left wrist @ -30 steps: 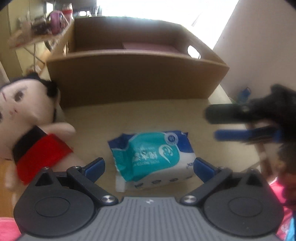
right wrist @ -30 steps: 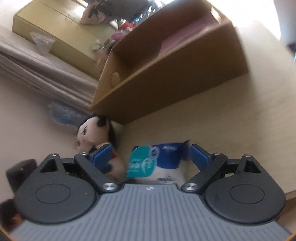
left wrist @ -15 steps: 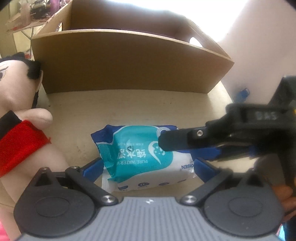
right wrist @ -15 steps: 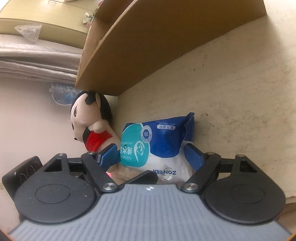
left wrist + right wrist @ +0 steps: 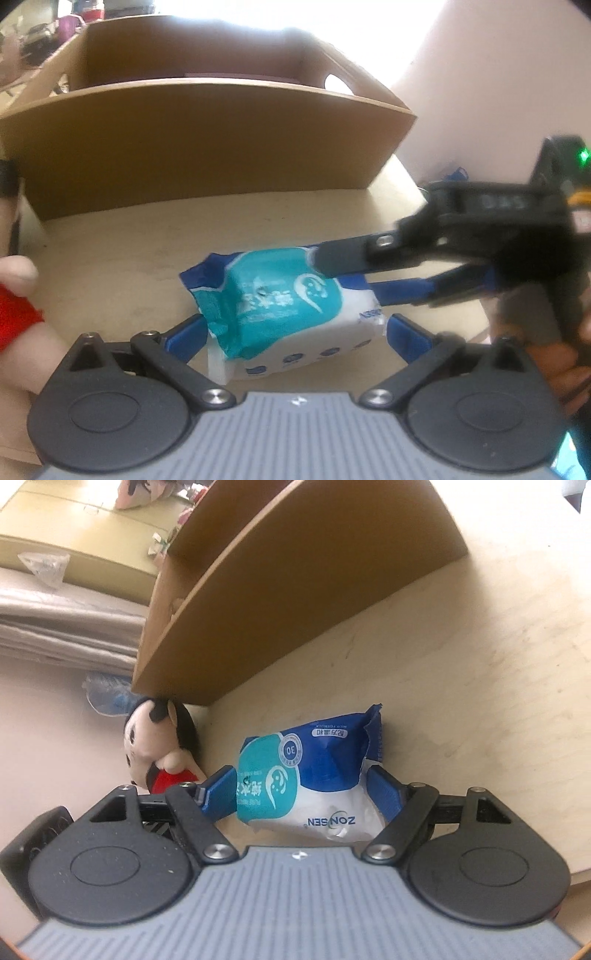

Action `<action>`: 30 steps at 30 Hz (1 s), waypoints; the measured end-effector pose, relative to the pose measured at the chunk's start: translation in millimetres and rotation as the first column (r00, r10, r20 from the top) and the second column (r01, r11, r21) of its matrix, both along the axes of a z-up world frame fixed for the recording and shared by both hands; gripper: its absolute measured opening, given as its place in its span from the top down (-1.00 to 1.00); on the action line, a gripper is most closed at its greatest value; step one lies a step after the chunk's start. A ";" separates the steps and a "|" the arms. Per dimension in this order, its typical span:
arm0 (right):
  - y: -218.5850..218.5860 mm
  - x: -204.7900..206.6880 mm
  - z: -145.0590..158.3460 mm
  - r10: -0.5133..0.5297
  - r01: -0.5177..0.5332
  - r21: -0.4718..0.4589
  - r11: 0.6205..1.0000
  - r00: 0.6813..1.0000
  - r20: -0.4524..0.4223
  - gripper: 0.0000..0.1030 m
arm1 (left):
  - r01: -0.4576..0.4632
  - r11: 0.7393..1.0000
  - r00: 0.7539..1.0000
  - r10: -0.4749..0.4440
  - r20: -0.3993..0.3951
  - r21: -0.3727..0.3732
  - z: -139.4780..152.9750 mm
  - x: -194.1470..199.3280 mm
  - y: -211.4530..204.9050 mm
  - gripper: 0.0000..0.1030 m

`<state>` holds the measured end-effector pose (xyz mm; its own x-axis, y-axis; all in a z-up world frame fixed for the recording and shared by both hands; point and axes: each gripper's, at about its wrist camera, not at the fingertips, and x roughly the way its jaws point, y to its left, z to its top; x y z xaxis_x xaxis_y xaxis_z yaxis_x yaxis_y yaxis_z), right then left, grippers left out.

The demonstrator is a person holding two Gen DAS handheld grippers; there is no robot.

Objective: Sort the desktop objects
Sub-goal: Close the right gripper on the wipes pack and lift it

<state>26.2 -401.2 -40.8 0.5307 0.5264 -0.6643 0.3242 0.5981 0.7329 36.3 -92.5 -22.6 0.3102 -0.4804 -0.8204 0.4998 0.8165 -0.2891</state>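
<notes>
Just in front of the brown cardboard box (image 5: pixel 207 147), on the pale wooden desk (image 5: pixel 480 664), lies the pack of wet wipes (image 5: pixel 314 786), blue, teal and white, its crimped end pointing toward the box.

The right gripper (image 5: pixel 303 794) has its blue pads on either side of the pack: the left pad (image 5: pixel 219 794) lies against the teal label side, the right pad (image 5: pixel 384 794) against the white end, and the wrapper looks creased between them, so the jaws are closed onto the pack at a wide setting. From the left wrist camera this gripper reaches in from the right side of the pack, angled downward, with one dark finger across the top edge of the pack and a blue finger below it. A hand (image 5: pixel 565 354) holds its body at the right edge of that view.

The left gripper (image 5: pixel 295 332) points steeply down at the near side of the pack. Its blue pads (image 5: pixel 184 336) stand at the pack's two ends, spread wide; whether they press on the wrapper or only flank it cannot be told.

Left of the pack, beside the box's corner, sits a plush doll (image 5: pixel 159 742) with black hair and a red garment, close to the right gripper's left finger.
</notes>
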 end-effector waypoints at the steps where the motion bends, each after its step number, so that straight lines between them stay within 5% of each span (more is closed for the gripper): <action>1: -3.1 -2.1 -1.0 -0.008 0.008 0.018 1.000 1.000 0.005 -0.52 | -0.011 1.000 1.000 0.011 -0.003 -0.003 0.0 -0.1 4.3 -1.00; 10: -8.2 -3.6 -17.5 -0.029 0.031 0.104 0.994 0.999 -0.016 -0.61 | -0.072 0.996 0.995 0.068 -0.074 -0.044 -12.9 0.8 29.2 -1.00; 16: 3.0 2.9 -19.7 -0.010 0.011 0.046 0.999 1.000 -0.014 -0.73 | -0.019 0.999 0.995 0.014 -0.095 -0.044 -28.0 -3.3 24.1 -1.00; 30: 10.9 12.5 -24.0 0.036 -0.037 0.037 0.999 0.999 0.029 -0.97 | 0.044 0.998 0.999 -0.045 -0.007 -0.039 -25.4 -11.7 27.1 -1.00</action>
